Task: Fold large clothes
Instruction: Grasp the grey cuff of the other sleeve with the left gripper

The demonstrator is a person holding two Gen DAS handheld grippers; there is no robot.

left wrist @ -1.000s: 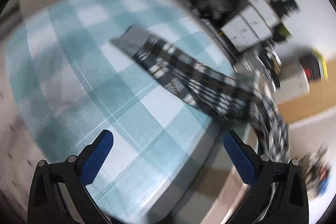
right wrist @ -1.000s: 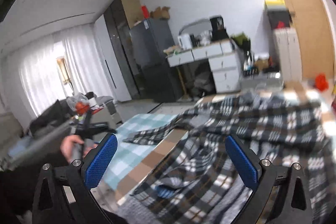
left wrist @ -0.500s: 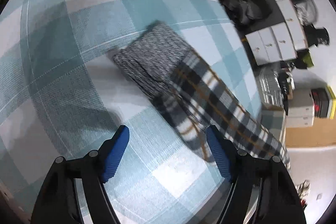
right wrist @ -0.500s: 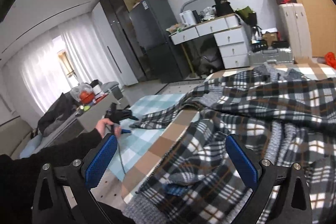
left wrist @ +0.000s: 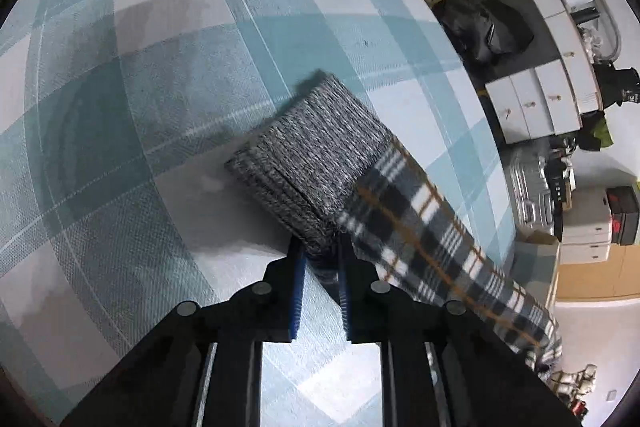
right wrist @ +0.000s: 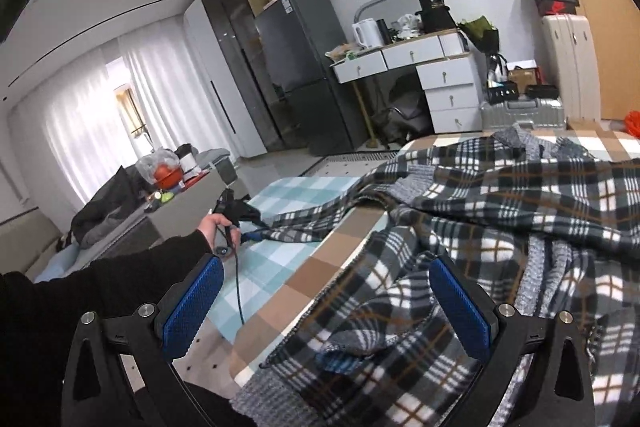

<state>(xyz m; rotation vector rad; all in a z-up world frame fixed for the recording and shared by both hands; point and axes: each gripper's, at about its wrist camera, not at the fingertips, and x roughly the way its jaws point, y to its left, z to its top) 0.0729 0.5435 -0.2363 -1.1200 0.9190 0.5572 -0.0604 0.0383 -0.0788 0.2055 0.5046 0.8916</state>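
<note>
A black, white and orange plaid garment (right wrist: 500, 227) with grey knit trim lies rumpled across the surface. One sleeve (left wrist: 420, 227) stretches out over the teal checked cloth and ends in a grey knit cuff (left wrist: 316, 163). My left gripper (left wrist: 321, 255) points steeply down at the cuff's near corner. Its jaws are closing, and the blue pads pinch that corner. In the right wrist view a hand holds the left gripper (right wrist: 256, 235) at the sleeve's end. My right gripper (right wrist: 326, 267) hovers open above the garment's body with nothing between its fingers.
The teal checked cloth (left wrist: 160, 107) adjoins a brown checked cover (right wrist: 320, 267) under the garment. A black sleeve (right wrist: 100, 287) and a dangling cable (right wrist: 238, 287) cross at the left. Behind stand a white desk (right wrist: 440, 75), a dark fridge (right wrist: 304, 75) and a suitcase (right wrist: 520, 111).
My left gripper swept in and down onto the cuff, and its wide jaws closed on the cuff's corner. The right gripper stayed open and hardly moved.
</note>
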